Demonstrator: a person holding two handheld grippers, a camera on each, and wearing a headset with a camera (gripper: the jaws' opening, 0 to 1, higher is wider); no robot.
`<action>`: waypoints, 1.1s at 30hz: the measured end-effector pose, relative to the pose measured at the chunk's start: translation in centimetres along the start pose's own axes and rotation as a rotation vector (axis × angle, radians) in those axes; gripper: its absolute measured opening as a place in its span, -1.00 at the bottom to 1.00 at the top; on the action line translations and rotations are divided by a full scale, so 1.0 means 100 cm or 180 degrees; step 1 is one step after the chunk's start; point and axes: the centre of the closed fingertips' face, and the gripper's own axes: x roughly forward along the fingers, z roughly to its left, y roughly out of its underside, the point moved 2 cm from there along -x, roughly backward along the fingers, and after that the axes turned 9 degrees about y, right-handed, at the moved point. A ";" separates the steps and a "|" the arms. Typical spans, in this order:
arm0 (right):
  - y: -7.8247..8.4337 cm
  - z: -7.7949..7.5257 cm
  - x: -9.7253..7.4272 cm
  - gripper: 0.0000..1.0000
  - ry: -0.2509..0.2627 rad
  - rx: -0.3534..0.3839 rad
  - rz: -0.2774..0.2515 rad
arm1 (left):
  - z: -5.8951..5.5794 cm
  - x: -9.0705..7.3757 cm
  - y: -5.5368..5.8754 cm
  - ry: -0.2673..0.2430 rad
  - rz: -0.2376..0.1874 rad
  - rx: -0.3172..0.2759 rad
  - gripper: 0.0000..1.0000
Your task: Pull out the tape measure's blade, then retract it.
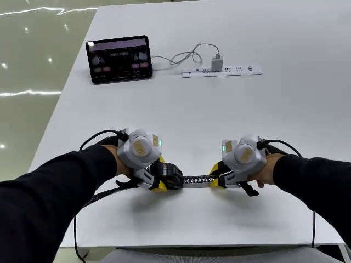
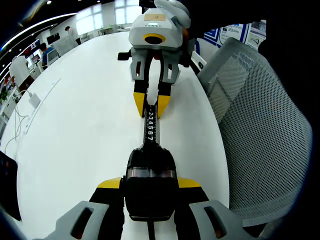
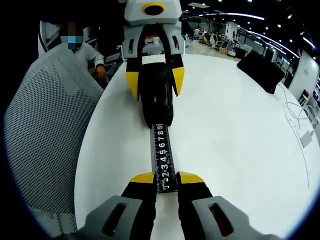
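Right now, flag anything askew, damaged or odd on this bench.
Nothing stands out. The left gripper clamps the tape measure case, and the blade runs straight to the right gripper pinching its end.

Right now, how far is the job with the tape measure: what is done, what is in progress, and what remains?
Done: the left gripper is clamped on the tape measure case, and the right gripper pinches the blade at its tip. In hand: the pull. A short stretch of blade, with numbers up to about 9, spans between the two. Left: probably more pulling, then the whole retraction.
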 end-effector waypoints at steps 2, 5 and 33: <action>0.001 0.000 -0.001 -0.78 0.0003 -0.0010 0.0005 | 0.000 0.000 0.000 -0.0001 -0.0005 -0.0005 -0.31; 0.003 -0.001 -0.002 -0.78 0.0004 -0.0019 0.0018 | 0.000 0.000 0.000 0.0001 -0.0005 -0.0009 -0.31; 0.019 -0.002 -0.013 -0.78 0.0041 -0.0011 0.0048 | 0.001 0.001 0.000 0.0000 -0.0022 -0.0037 -0.31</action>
